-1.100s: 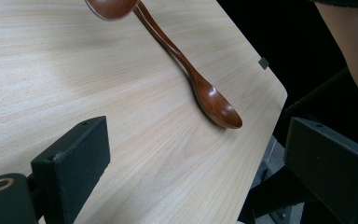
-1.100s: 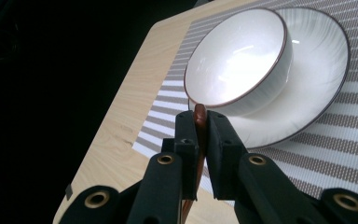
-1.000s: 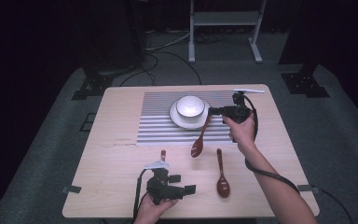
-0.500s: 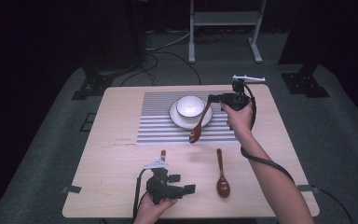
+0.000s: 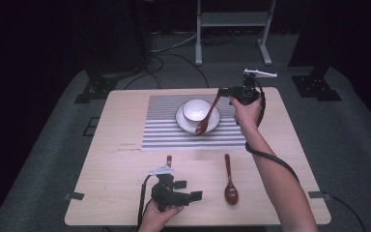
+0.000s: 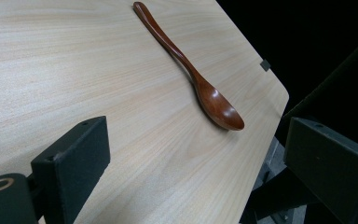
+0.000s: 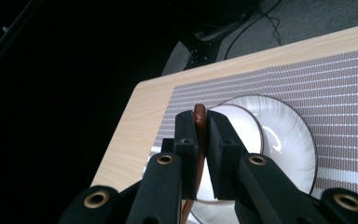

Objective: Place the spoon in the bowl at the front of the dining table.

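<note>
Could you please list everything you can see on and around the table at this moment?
Held spoon: one, reddish-brown wood, hanging over the bowl and plate, handle clamped in the right tongs.
Lying spoons: two, reddish-brown; one at the near right of the table, one partly hidden behind the left tongs.
Bowl: one, white, on the plate.
Plate: one, white, on the placemat.
Placemat: one, grey and white stripes, far middle of the table.
Table: one, light wood.
Metal frame: one, pale, on the floor behind the table.
Left tongs: black, open, low at the near edge.
Right tongs: black, shut on the held spoon.
</note>
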A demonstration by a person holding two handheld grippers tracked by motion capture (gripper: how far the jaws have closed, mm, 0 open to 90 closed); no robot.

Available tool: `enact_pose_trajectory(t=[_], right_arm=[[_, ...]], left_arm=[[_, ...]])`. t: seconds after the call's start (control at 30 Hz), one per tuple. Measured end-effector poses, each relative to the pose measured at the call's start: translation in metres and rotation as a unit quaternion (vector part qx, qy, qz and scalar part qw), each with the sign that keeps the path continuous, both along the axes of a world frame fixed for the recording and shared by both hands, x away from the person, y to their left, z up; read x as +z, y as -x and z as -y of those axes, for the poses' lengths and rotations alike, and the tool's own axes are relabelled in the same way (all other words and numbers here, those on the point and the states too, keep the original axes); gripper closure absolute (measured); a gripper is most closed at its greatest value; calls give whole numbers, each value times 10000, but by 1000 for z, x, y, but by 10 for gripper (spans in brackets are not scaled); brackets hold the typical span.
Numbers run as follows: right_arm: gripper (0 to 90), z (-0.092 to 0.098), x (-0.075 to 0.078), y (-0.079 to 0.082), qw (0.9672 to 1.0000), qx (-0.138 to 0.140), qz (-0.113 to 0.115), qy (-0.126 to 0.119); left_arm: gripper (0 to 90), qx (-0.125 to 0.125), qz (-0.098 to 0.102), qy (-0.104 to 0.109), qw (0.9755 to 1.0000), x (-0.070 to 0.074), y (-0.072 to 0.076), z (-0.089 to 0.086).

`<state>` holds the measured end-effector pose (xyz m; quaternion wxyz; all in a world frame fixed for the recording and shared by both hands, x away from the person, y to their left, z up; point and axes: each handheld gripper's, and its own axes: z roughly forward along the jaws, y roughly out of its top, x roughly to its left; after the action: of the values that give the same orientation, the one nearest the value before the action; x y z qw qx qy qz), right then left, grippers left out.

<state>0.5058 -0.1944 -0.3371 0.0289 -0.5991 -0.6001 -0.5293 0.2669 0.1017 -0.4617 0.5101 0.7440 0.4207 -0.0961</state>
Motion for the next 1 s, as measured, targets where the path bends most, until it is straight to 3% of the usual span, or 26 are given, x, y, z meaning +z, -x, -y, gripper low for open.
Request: enact_pose_trajectory(t=[0.27, 0.73, 1.0], right_arm=[[824, -1, 1, -12, 9996, -296, -41, 0], [820, -5, 14, -30, 9962, -827, 63, 274], [815, -9, 11, -33, 9949, -953, 92, 327]], left_arm=[[61, -6, 8, -8, 10000, 0, 0, 0], [61, 18, 6, 33, 10000, 1, 1, -1], [61, 23, 2, 41, 10000, 1, 1, -2]])
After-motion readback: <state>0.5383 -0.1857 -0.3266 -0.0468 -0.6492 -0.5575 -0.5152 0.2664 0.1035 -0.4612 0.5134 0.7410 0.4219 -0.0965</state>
